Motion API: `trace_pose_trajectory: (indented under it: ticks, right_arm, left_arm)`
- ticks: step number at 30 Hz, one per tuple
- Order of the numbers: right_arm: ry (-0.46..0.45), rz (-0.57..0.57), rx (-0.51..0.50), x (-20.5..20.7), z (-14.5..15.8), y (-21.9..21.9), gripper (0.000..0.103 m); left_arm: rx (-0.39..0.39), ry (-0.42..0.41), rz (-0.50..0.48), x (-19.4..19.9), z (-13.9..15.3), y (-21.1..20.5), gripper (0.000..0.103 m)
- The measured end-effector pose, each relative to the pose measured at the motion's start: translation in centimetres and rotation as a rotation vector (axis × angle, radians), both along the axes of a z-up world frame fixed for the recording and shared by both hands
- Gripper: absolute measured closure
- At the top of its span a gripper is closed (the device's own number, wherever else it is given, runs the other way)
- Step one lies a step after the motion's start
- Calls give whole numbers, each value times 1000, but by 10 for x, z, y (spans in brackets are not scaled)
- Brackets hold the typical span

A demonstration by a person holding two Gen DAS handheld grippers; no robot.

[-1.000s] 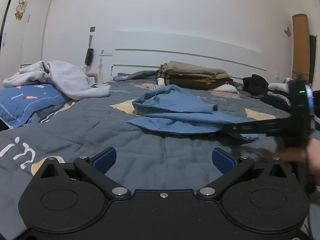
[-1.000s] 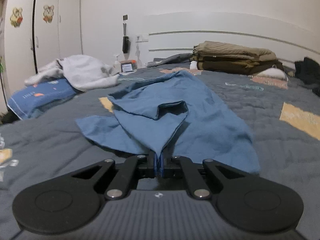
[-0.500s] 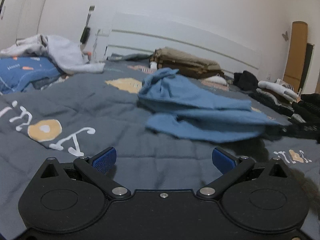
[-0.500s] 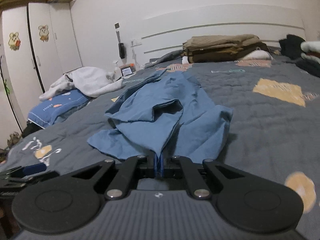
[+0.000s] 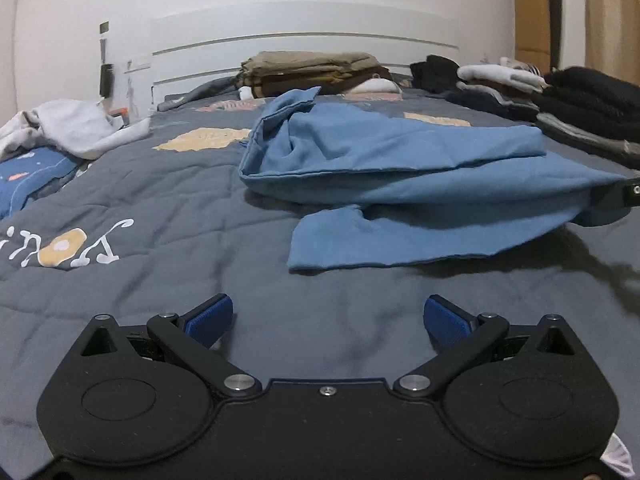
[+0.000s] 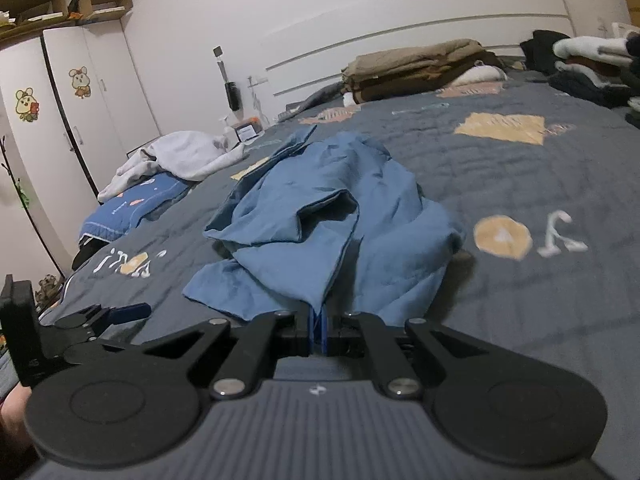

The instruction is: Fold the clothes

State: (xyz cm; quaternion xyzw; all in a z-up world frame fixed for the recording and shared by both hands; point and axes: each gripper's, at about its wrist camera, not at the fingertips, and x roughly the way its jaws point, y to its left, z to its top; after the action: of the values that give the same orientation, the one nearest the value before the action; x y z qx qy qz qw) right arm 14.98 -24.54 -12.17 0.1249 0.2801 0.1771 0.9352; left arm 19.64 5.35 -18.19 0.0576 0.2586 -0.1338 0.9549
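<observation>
A crumpled blue garment (image 5: 400, 184) lies in the middle of the grey quilted bed (image 5: 160, 200). My right gripper (image 6: 318, 330) is shut on a corner of that blue garment (image 6: 320, 220), which stretches away from its pads. In the left wrist view the right gripper (image 5: 618, 196) shows at the right edge, holding the cloth's lifted corner. My left gripper (image 5: 328, 320) is open and holds nothing, low over bare quilt, short of the garment's near flap. The left gripper (image 6: 120, 314) also appears at the lower left of the right wrist view.
Folded brown clothes (image 5: 312, 72) are stacked by the white headboard (image 5: 304, 40). Dark and white clothes (image 5: 560, 92) pile up on the right side. A pale grey garment (image 5: 68, 128) lies on a blue pillow (image 5: 24, 176) at left. Wardrobes (image 6: 80, 112) stand beyond the bed.
The right gripper has pulled the garment's corner sideways, stretching the cloth out. The left gripper has moved closer to the garment and sunk a little, still open.
</observation>
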Motion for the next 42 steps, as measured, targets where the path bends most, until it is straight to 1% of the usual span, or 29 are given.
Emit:
trace_pose_trajectory:
  ticks: [3, 5, 6, 7, 8, 10, 12, 15, 16, 17, 18, 20, 22, 24, 28, 32, 35, 37, 42]
  right_arm:
    - [19, -2, 4, -20, 1, -7, 100]
    - [14, -7, 9, -35, 4, -11, 100]
    - [14, -8, 15, -42, 5, -14, 100]
    - [15, -11, 20, -50, 7, -17, 100]
    - [16, -14, 25, -58, 9, -21, 100]
    - [23, -32, 39, -72, 11, -30, 100]
    - [31, -49, 48, -87, 11, -39, 100]
    - [44, -59, 54, -103, 5, -49, 100]
    - [48, -59, 47, -106, 3, -49, 100]
    - [53, -57, 39, -107, 1, -49, 100]
    - [60, -55, 37, -106, -1, -48, 100]
    - [61, -54, 52, -107, 0, -49, 100]
    - [52, -50, 60, -107, 2, -49, 100]
    - [44, -51, 67, -110, 4, -51, 100]
    - [39, -69, 89, -121, 9, -58, 100]
    - [46, -62, 103, -137, 19, -61, 100]
    - [55, -44, 113, -154, 26, -59, 100]
    - [66, -30, 112, -167, 29, -56, 100]
    - [96, 5, 90, -201, 34, -49, 100]
  left_arm:
    - [-7, -20, -5, -9, 3, -3, 0]
    - [-25, -15, -7, -11, 6, -5, 3]
    - [-36, -13, -12, -12, 8, -5, 4]
    - [-51, -11, -28, -12, 9, -7, 10]
    - [-65, -7, -43, -13, 10, -10, 13]
    - [-93, 23, -71, -12, 8, -16, 18]
    - [-112, 87, -98, -9, 1, -24, 18]
    - [-71, 98, -124, -12, -6, -39, 23]
    - [-81, 105, -128, -12, -6, -40, 32]
    - [-118, 126, -132, -11, -5, -39, 50]
    - [-157, 147, -138, -10, -6, -38, 60]
    - [-193, 170, -140, -12, -7, -37, 94]
    - [-195, 169, -118, -16, -5, -38, 96]
    - [-179, 157, -108, -22, 1, -42, 98]
    - [-154, 146, -110, -44, 25, -46, 99]
    - [-137, 132, -113, -81, 51, -35, 99]
    - [-143, 115, -105, -118, 66, -20, 100]
    - [-139, 112, -86, -142, 73, -13, 100]
    - [-143, 115, -78, -197, 83, -3, 100]
